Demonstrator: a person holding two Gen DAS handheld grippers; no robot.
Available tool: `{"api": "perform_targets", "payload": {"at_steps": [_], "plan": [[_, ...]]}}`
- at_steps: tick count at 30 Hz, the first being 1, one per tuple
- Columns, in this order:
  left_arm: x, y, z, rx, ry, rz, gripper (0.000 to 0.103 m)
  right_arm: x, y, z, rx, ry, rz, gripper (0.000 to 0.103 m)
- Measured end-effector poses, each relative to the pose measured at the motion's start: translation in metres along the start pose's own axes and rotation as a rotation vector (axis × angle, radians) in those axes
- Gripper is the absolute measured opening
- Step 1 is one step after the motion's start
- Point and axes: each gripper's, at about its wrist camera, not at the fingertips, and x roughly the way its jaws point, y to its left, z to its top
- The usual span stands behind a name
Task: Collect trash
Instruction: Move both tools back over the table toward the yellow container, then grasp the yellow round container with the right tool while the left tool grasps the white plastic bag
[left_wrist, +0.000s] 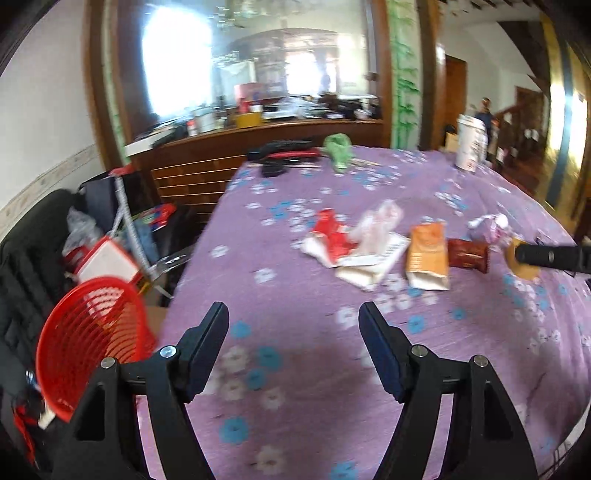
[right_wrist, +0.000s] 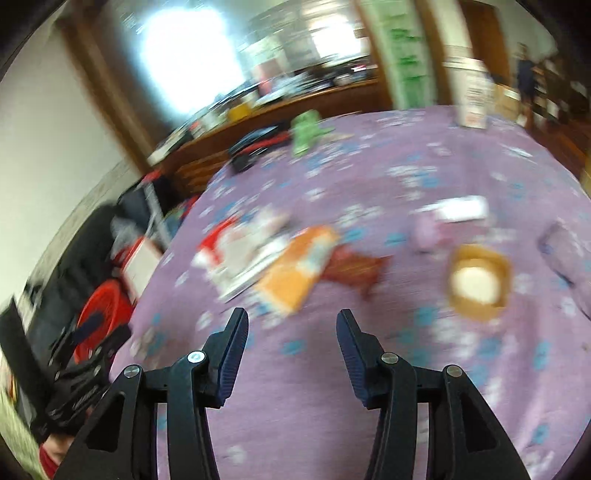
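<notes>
Left tool (left_wrist: 293, 314): jaws apart, nothing between them. It hangs above the surface (left_wrist: 295, 387), which carries a purple cloth with a flower print.

Right tool (right_wrist: 291, 321): jaws apart, nothing between them. This view is blurred, so small detail cannot be read.

Trash, as seen from the left tool:
- A red wrapper (left_wrist: 330, 236) lies ahead of the tool, slightly right.
- A clear crumpled bag (left_wrist: 376, 225) and a white wrapper (left_wrist: 364, 267) lie touching the red wrapper on its right.
- An orange packet (left_wrist: 426, 254) lies just right of the white wrapper.
- A brown wrapper (left_wrist: 467, 254) lies just right of the orange packet.
- The tip of the right tool enters from the right edge, over a round tan item (left_wrist: 522, 269).

Trash, as seen from the right tool:
- The orange packet (right_wrist: 299, 269) lies directly ahead of the left finger.
- The brown wrapper (right_wrist: 356, 269) lies ahead, just beyond the gap between the fingers.
- The round tan item (right_wrist: 478, 286) lies ahead and to the right, apart from the tool.

Other items:
- A red basket (left_wrist: 88, 339) sits off the surface edge, left of the left tool.
- A white cup (left_wrist: 471, 144) and a green bag (left_wrist: 336, 149) stand far ahead near the back edge.
</notes>
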Motion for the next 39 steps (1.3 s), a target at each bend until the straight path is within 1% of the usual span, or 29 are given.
{"api": "perform_targets", "payload": {"at_steps": [3,4,6,8,10,11,12,14,16,18,23,25,27,30,32,34,36,38,39], "plan": [[0.004,-0.02,0.014,0.027,0.015,-0.05,0.072,-0.012,-0.039,0.009,0.075,-0.063,-0.095,0.053],[0.006,-0.025,0.019,0.033,0.022,-0.062,0.074,-0.014,-0.052,0.012,0.093,-0.075,-0.115,0.053],[0.011,-0.032,0.026,0.042,0.031,-0.078,0.075,-0.017,-0.077,0.017,0.129,-0.089,-0.182,0.053],[0.017,-0.04,0.034,0.055,0.042,-0.078,0.077,-0.017,-0.101,0.02,0.157,-0.087,-0.234,0.053],[0.024,-0.045,0.041,0.061,0.051,-0.077,0.078,-0.013,-0.119,0.021,0.182,-0.066,-0.27,0.053],[0.026,-0.045,0.042,0.061,0.056,-0.076,0.078,-0.008,-0.126,0.02,0.189,-0.05,-0.289,0.052],[0.03,-0.046,0.044,0.061,0.065,-0.075,0.078,-0.005,-0.131,0.018,0.195,-0.036,-0.298,0.048],[0.039,-0.047,0.049,0.056,0.078,-0.076,0.078,0.006,-0.139,0.017,0.198,-0.004,-0.295,0.045],[0.048,-0.048,0.053,0.057,0.092,-0.066,0.078,0.016,-0.139,0.015,0.185,0.014,-0.304,0.039],[0.054,-0.048,0.057,0.064,0.096,-0.064,0.078,0.025,-0.138,0.013,0.179,0.026,-0.32,0.027],[0.073,-0.056,0.071,0.107,0.113,-0.051,0.079,0.035,-0.147,0.011,0.174,0.026,-0.358,0.005],[0.082,-0.062,0.075,0.128,0.122,-0.039,0.081,0.036,-0.148,0.011,0.172,0.013,-0.348,0.005],[0.095,-0.068,0.078,0.144,0.136,-0.03,0.081,0.034,-0.148,0.01,0.17,-0.015,-0.338,0.005],[0.112,-0.076,0.079,0.165,0.159,-0.027,0.081,0.028,-0.143,0.01,0.151,-0.063,-0.298,0.005],[0.126,-0.083,0.08,0.184,0.174,-0.022,0.081,0.024,-0.139,0.012,0.13,-0.092,-0.296,0.005],[0.142,-0.085,0.08,0.184,0.192,-0.009,0.081,0.024,-0.137,0.012,0.126,-0.101,-0.289,0.005],[0.155,-0.085,0.08,0.176,0.209,-0.011,0.081,0.026,-0.137,0.012,0.127,-0.094,-0.28,0.005],[0.163,-0.085,0.079,0.17,0.214,-0.017,0.078,0.028,-0.136,0.012,0.126,-0.085,-0.275,0.005],[0.167,-0.084,0.078,0.167,0.219,-0.017,0.071,0.028,-0.136,0.011,0.125,-0.084,-0.274,0.005]]}}
